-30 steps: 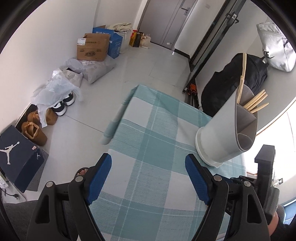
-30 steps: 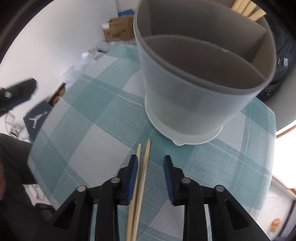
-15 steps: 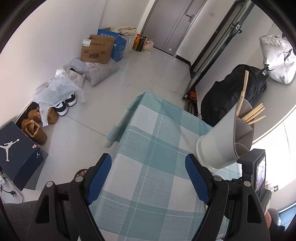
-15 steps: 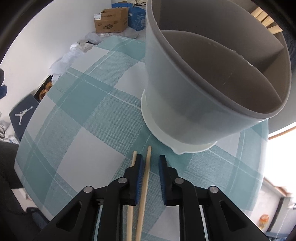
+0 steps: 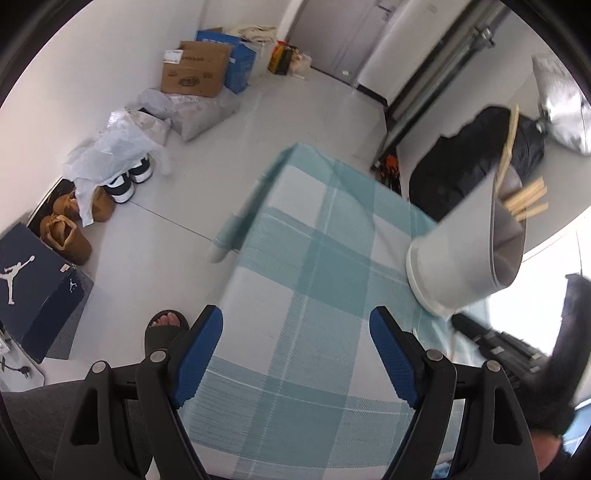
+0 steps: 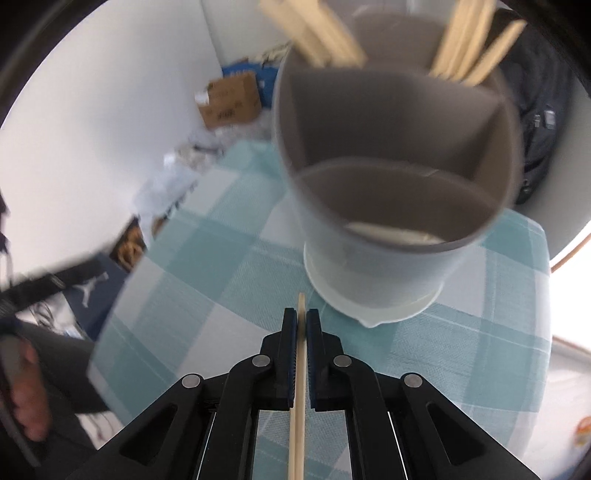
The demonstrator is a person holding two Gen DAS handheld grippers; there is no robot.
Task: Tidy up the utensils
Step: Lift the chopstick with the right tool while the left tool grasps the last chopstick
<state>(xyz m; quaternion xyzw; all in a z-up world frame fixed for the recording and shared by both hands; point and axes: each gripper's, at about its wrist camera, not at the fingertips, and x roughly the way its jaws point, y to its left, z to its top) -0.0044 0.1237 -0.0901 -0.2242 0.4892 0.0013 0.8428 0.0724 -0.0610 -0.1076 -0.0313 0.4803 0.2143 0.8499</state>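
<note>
The checked tablecloth (image 5: 295, 350) lies bare ahead of the wide-spread left gripper (image 5: 295, 343). The grey utensil holder (image 6: 388, 184) stands just ahead of the right gripper (image 6: 302, 321), which pinches a chopstick (image 6: 298, 387). Its near compartment gapes open; chopsticks (image 6: 469, 48) and a wooden utensil (image 6: 314, 33) crowd the far ones.

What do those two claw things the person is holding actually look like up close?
Both look alike. The left claw and right claw have black plastic linkage arms with triangular cut-outs and round silver pivot pins, ending in fingers faced with blue pads. No cables or markings show.
</note>
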